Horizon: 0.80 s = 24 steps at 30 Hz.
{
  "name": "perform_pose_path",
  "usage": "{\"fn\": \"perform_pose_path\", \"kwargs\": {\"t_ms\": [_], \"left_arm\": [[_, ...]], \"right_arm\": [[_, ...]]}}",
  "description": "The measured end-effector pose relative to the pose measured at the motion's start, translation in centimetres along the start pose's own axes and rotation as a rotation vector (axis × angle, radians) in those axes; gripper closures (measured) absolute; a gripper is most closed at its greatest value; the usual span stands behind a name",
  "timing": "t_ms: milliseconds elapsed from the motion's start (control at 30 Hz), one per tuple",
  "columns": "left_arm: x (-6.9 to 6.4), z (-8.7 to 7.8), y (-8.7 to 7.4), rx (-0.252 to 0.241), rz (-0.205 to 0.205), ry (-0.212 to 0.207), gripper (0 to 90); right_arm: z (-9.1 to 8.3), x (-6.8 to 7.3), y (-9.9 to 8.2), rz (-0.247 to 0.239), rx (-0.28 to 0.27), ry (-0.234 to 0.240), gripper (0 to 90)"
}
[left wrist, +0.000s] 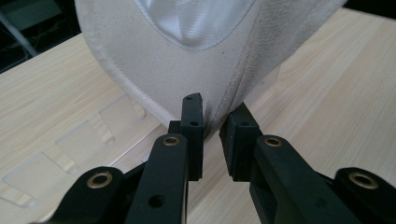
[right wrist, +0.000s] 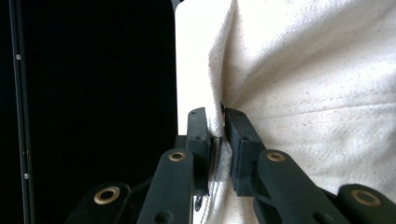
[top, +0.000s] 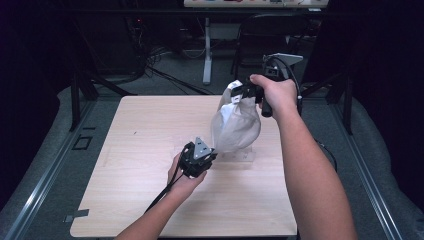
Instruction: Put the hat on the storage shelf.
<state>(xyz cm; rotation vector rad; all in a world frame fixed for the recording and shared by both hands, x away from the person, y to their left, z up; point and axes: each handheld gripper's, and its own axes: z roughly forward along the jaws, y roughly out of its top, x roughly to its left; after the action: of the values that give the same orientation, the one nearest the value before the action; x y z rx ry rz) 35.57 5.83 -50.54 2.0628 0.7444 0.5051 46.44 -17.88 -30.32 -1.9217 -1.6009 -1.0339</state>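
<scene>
Cloth bag (top: 236,127) clamped by both grippers, L (top: 212,151) & R (top: 239,91), over wood table (top: 140,150).

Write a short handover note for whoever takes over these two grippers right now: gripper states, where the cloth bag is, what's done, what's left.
Right gripper: shut on the cloth bag's upper edge, holding it up above the table.
Left gripper: jaws pinching the bag's lower edge near the tabletop.
Clear plastic stand: on the table under the bag.
Done: bag gripped at both ends.
Left: probably spreading or placing it; the goal isn't evident.
</scene>
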Motion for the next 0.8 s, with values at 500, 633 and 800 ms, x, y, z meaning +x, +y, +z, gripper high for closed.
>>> {"fn": "perform_pose_path", "kwargs": {"t_ms": [500, 633, 800], "left_arm": [[1.5, -0.2, -1.6, -0.054, -0.074, -0.069, 81.6], [1.3, -0.2, -1.9, -0.057, -0.067, -0.061, 81.8], [1.4, -0.2, -2.0, -0.064, -0.079, -0.057, 81.8]], "right_arm": [[1.3, 0.4, -0.2, -0.022, 0.030, -0.012, 80.8], [1.9, 0.6, -0.3, -0.031, 0.039, -0.013, 80.6], [2.2, 0.7, -0.3, -0.038, 0.042, -0.019, 79.3]]}}
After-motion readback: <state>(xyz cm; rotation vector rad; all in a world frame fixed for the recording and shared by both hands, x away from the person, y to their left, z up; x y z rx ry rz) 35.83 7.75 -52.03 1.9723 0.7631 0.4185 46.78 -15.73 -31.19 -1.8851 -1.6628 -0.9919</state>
